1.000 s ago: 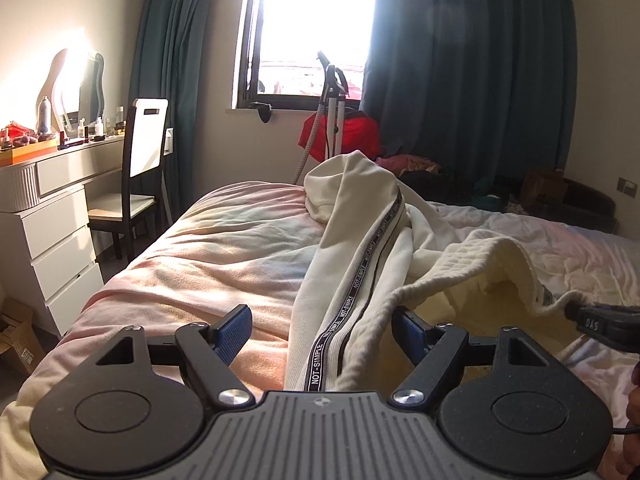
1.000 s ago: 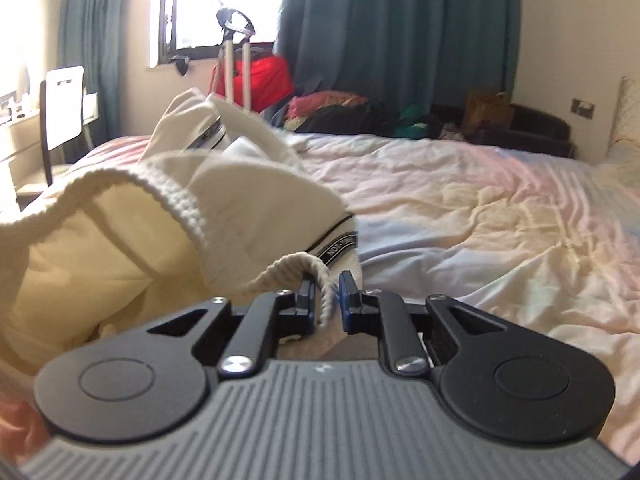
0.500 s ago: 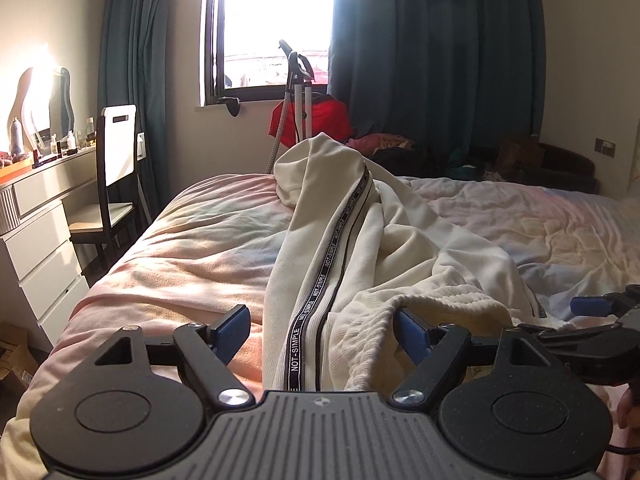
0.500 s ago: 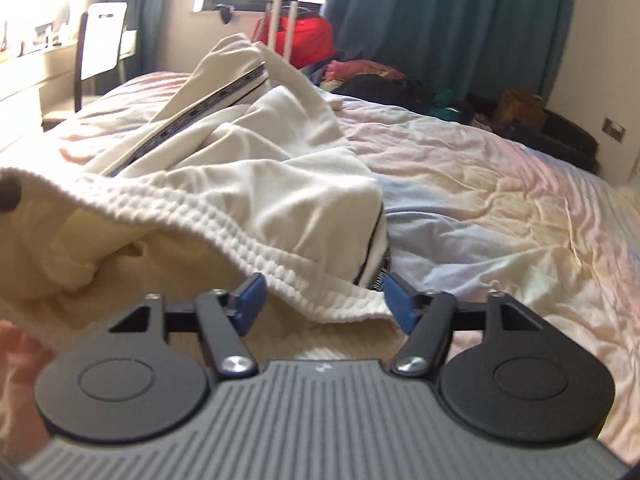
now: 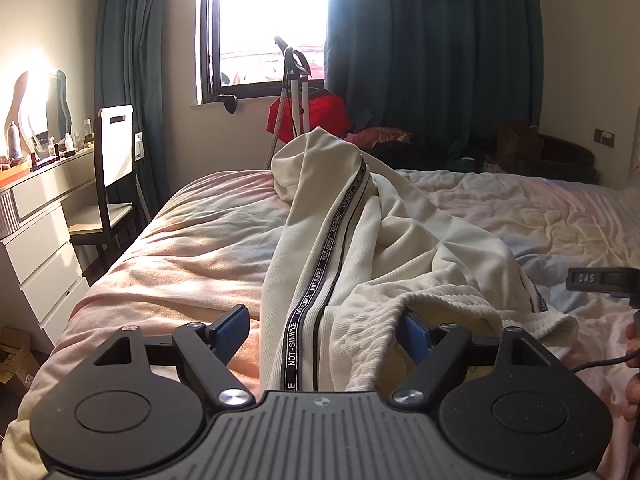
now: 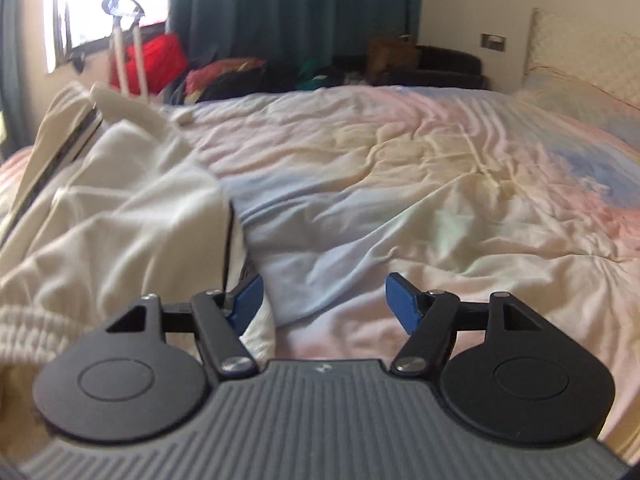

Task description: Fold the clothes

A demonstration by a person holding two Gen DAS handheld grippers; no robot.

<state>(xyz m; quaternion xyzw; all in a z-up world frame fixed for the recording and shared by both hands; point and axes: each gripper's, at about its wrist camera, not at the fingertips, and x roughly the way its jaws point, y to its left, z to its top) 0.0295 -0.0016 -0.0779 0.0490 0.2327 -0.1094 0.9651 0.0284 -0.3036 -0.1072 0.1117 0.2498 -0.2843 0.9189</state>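
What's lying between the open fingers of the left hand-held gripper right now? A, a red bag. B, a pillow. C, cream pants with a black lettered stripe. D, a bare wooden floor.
C: in the left wrist view the cream pants with their black lettered stripe run between the spread fingers of the left hand-held gripper.

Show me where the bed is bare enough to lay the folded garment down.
Widest free patch: the bedspread right of the cream garment, running to the pillow. A narrower strip lies between the garment and the bed edge facing the chair. Crowded: the near middle, where the garment lies heaped.
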